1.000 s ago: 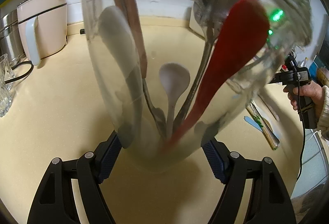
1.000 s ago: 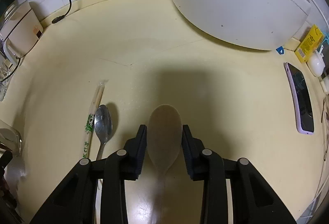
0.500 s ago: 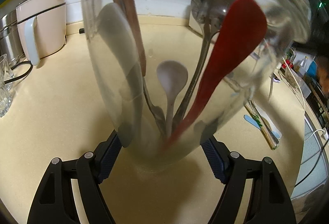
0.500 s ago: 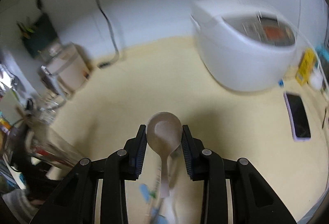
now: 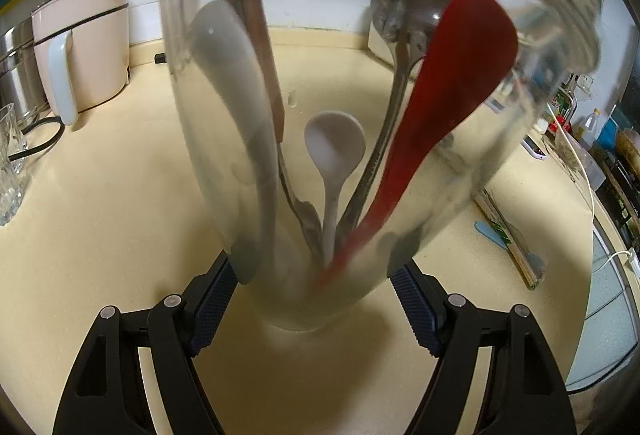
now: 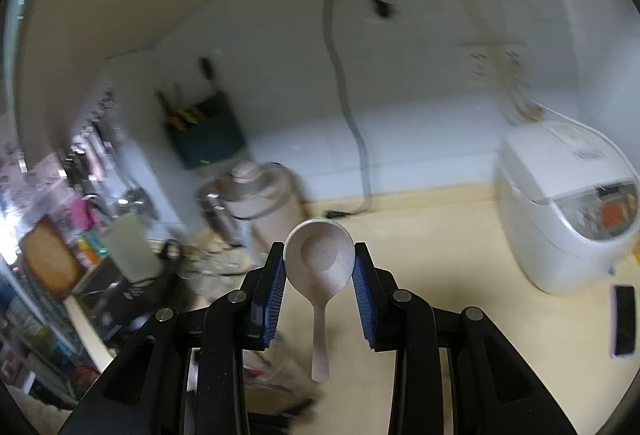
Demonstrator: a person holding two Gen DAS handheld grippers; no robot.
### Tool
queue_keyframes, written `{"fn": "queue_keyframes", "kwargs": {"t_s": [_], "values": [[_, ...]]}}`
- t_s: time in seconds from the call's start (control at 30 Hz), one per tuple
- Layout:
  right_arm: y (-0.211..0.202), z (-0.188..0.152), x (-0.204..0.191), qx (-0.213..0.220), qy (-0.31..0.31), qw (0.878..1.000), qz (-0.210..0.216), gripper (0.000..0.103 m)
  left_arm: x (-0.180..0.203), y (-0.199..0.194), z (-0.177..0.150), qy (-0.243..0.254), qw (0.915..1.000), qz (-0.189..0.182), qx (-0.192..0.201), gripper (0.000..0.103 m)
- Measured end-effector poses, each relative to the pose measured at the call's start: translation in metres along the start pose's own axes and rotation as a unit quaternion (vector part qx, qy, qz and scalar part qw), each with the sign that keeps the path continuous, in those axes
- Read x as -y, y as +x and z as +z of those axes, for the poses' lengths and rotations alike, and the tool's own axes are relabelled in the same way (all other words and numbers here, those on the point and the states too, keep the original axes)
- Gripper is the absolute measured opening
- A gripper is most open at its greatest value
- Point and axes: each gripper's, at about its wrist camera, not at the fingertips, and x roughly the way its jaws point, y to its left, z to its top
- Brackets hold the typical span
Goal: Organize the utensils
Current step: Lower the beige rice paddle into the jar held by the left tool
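My left gripper (image 5: pixel 310 295) is shut on a clear glass jar (image 5: pixel 500 139), tilted toward the camera. Inside it stand a red spoon (image 5: pixel 452 91), a grey spoon (image 5: pixel 228 75), a small white spoon (image 5: pixel 334 151), a metal ladle (image 5: pixel 404 11) and brown chopsticks (image 5: pixel 248 15). My right gripper (image 6: pixel 319 267) is shut on the bowl of a pale speckled spoon (image 6: pixel 319 255), lifted above the counter, handle hanging down toward the camera. The jar shows blurred below the right gripper (image 6: pixel 280 371).
Wrapped chopsticks (image 5: pixel 510 239) and a blue utensil (image 5: pixel 490 233) lie on the beige counter (image 5: pixel 120 195) right of the jar. A pink kettle (image 5: pixel 84 51) and a glass (image 5: pixel 10 155) stand left. A white rice cooker (image 6: pixel 568 203) and a phone (image 6: pixel 624 319) are on the right.
My right gripper has lifted the pale spoon off the counter and tilted up, now facing the wall. The left gripper and jar have held still.
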Motion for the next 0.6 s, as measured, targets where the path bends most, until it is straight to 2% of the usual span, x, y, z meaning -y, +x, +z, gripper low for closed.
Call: {"fn": "queue_keyframes", "kwargs": {"t_s": [0.13, 0.27, 0.6], "values": [[0.010, 0.006, -0.028, 0.001, -0.022, 0.999, 0.034, 0.033, 0.000, 0.001, 0.000, 0.000, 1.0000, 0.000, 0.000, 0.080], [0.027, 0.003, -0.049, -0.009, -0.042, 0.998, 0.047, 0.033, 0.001, 0.001, 0.000, 0.000, 1.0000, 0.000, 0.000, 0.080], [0.089, -0.033, -0.075, -0.059, -0.095, 0.993, 0.031, 0.033, 0.007, 0.001, -0.002, 0.001, 1.0000, 0.007, 0.000, 0.080]]}}
